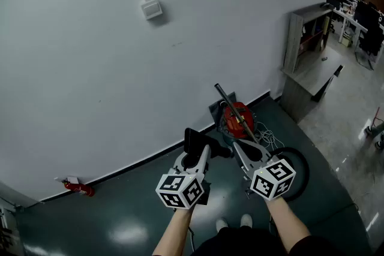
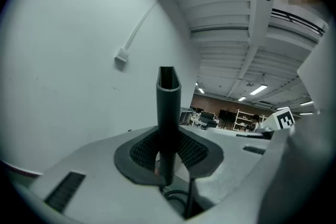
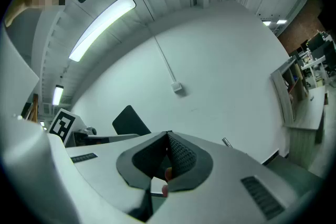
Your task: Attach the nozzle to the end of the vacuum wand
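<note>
Pale wall, dark floor behind. Fingers (image 2: pixel 140 152) of left gripper (image 2: pixel 168 155) clamp the black nozzle (image 2: pixel 168 107) upright; right gripper (image 3: pixel 167 160) clenched, empty. Vacuum wand (image 1: pixel 223 98) rises from red vacuum (image 1: pixel 235 114) mid-frame, apart from the nozzle. Step looks like approach; next move calls for aligning nozzle with wand end.

A black nozzle (image 1: pixel 196 144) is held in the left gripper (image 1: pixel 201 156). The right gripper (image 1: pixel 239 147) is raised just beside it. A red vacuum cleaner (image 1: pixel 238 114) is stood against the white wall (image 1: pixel 90 69), its wand (image 1: pixel 223 97) tilted.
</note>
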`<state>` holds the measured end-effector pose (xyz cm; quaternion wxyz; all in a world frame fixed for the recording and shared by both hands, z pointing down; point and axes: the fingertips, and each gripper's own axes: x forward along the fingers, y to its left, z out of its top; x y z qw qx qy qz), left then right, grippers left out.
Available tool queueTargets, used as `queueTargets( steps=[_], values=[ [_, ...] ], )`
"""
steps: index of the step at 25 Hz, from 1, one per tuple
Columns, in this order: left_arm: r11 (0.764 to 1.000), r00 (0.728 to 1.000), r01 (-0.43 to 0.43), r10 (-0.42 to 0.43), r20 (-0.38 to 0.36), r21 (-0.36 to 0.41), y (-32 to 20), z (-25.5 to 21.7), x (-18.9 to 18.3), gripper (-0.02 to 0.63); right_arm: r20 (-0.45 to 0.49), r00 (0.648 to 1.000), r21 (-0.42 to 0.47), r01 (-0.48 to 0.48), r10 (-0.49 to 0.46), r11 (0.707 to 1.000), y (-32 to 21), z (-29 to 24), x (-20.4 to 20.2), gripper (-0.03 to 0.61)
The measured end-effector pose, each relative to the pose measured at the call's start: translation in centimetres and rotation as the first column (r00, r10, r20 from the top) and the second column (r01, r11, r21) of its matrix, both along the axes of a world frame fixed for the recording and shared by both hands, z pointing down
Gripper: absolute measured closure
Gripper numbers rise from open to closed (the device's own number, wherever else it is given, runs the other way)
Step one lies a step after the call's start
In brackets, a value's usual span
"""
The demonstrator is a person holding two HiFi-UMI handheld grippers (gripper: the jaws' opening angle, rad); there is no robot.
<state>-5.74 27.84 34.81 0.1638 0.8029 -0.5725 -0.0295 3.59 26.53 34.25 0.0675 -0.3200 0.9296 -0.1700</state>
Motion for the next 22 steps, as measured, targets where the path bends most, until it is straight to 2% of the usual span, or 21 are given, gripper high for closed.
queueTargets(
  steps=[11, 22],
  values=[
    [1.000, 1.000, -0.011, 0.011, -0.014, -0.013, 0.8, 1.0, -1.1, 0.528, 0.004, 1.000, -0.011, -0.010, 0.011, 1.000, 0.6, 0.9, -0.7, 0.561],
    [0.998, 0.999, -0.052, 0.051, -0.014, -0.034, 1.5, 2.4, -3.1, 0.528, 0.012, 0.999, -0.068, -0.051, 0.052, 0.996, 1.0, 3.0, -1.6, 0.561]
  ],
)
